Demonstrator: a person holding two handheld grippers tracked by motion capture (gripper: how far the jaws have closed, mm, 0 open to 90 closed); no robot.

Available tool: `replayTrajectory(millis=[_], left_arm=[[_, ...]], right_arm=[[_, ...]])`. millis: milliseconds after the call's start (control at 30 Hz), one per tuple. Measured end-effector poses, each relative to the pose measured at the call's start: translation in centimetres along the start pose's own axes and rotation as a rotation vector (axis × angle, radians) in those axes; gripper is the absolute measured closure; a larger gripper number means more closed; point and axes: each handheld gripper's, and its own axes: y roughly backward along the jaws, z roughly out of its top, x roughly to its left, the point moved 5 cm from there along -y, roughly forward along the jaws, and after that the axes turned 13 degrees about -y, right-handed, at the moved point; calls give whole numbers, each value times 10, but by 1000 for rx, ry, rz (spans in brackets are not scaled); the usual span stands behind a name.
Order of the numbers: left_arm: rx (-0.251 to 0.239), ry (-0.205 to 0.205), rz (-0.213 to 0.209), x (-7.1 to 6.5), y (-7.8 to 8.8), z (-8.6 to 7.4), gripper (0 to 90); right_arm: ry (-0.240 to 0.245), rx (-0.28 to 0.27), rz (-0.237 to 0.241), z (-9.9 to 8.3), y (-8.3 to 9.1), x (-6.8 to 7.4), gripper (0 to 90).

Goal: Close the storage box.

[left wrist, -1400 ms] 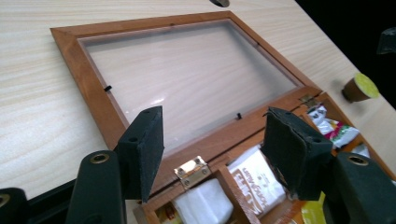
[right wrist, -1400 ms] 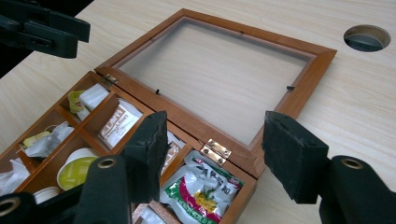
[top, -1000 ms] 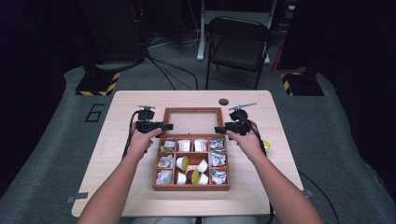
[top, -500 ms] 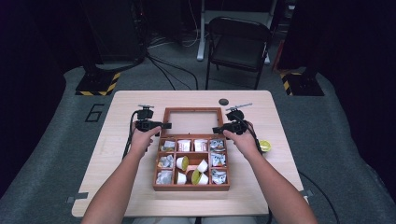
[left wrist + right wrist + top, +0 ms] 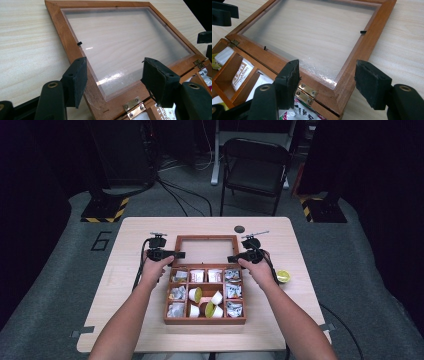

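At centre-left of the high view the left tool (image 5: pixel 176 255) stands open over the lid (image 5: pixel 206 249), which lies flat on the surface (image 5: pixel 125 295) behind the box (image 5: pixel 205 321). At centre-right the right tool (image 5: pixel 233 258), whose jaws have just been opening, straddles the lid's other hinge corner without pinching it, probably so both can swing it shut.

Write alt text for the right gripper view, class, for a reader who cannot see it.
The right gripper hovers open over the near corner of a wooden box's clear-paned lid, which lies flat open on the pale table. Brass hinges join it to compartments holding packets.
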Motion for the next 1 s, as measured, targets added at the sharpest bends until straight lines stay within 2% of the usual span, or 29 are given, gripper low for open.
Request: replayTrajectory(millis=[100,167,300,333,367,467,700,1000], left_arm=[[3,4,0,1,0,-1,369],[6,3,1,1,0,-1,369],[6,8,4,2,-1,-1,368],[8,6,4,2,-2,-2,368],[11,5,3,2,-2,-2,367],[13,12,3,2,-3,-3,366],[23,11,-5,2,-6,-7,365],[15,22,0,3,-6,-7,363]], right_arm=[[6,-1,-1,0,-3,-2,357],[-12,10,-5,0,-3,-2,356],[-7,3,-5,0,-5,-5,354],[-22,13,-7,0,-5,-4,354],[-10,7,-5,0,-6,-5,354],[-11,8,-7,0,-7,-6,354],[-30,18,-11,-2,-10,-12,351],[-40,27,-7,-2,-14,-13,343]])
